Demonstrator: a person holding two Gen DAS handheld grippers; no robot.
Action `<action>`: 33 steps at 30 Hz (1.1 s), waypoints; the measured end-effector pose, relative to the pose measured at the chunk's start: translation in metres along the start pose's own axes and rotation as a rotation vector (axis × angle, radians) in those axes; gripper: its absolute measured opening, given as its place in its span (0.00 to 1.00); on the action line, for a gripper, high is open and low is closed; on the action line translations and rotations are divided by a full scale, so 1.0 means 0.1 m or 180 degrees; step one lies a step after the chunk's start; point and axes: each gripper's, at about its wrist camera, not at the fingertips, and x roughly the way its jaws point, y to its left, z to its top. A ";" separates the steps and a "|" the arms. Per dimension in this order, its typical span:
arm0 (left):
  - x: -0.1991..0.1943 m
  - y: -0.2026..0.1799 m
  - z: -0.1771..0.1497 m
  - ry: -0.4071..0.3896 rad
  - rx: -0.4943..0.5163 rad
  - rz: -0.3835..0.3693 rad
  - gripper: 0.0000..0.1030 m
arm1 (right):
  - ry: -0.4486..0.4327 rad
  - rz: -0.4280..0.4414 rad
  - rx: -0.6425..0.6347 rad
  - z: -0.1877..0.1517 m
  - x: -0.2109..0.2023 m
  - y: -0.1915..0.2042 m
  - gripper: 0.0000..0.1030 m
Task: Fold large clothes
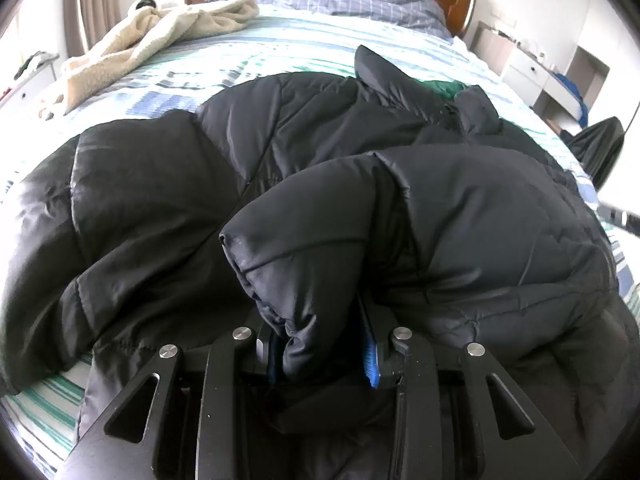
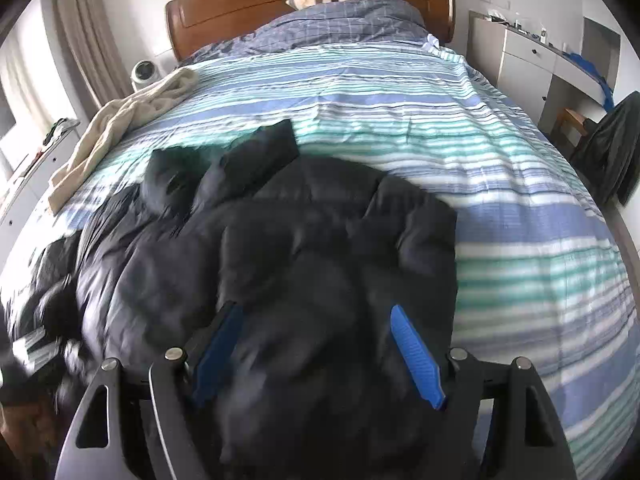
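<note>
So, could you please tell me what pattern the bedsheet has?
Blue, teal and white stripes on the bedsheet, clearest from the right wrist.

Home bedroom: striped blue-green bedsheet [image 2: 400, 92] on bed with curved brown wooden headboard [image 2: 240, 4], white drawer cabinet [image 2: 524, 64] alongside.

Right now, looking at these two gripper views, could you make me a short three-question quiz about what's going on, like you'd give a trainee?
1. True or false: the left gripper is clamped on a fold of the black puffer jacket.
2. The right gripper is: A) shut on the jacket, B) open above the jacket, C) holding the cream blanket.
3. Fill in: the jacket lies on a striped ____.

Key: 1 true; 2 B; 3 bed cover.
</note>
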 end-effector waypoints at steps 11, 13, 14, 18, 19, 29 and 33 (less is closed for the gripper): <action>-0.68 0.11 -0.04 -0.0123 -0.0088 0.0082 0.82 | -0.0227 0.0223 -0.0088 -0.22 -0.67 0.20 0.78; -0.96 0.11 -0.10 -0.0189 -0.0029 0.0054 0.85 | -0.0383 0.0231 -0.0246 -0.42 -1.03 0.28 0.78; -1.10 0.12 -0.13 -0.0201 0.0016 0.0045 0.87 | -0.0425 0.0219 -0.0305 -0.54 -1.16 0.30 0.79; -1.52 0.33 -0.32 -0.0231 0.0114 0.0273 0.95 | -0.0547 0.0202 -0.0421 -0.87 -1.47 0.37 0.80; -1.58 0.44 -0.37 -0.0216 0.0056 0.0335 0.96 | -0.0581 0.0223 -0.0414 -0.95 -1.51 0.34 0.82; -1.39 2.03 -0.80 -0.0068 -0.1758 0.0413 0.96 | -0.0499 0.0579 -0.0294 -1.62 -1.75 0.55 0.85; -1.40 2.73 -1.06 -0.0359 -0.2850 0.0480 0.96 | -0.0471 0.0630 -0.0363 -1.68 -1.78 0.69 0.85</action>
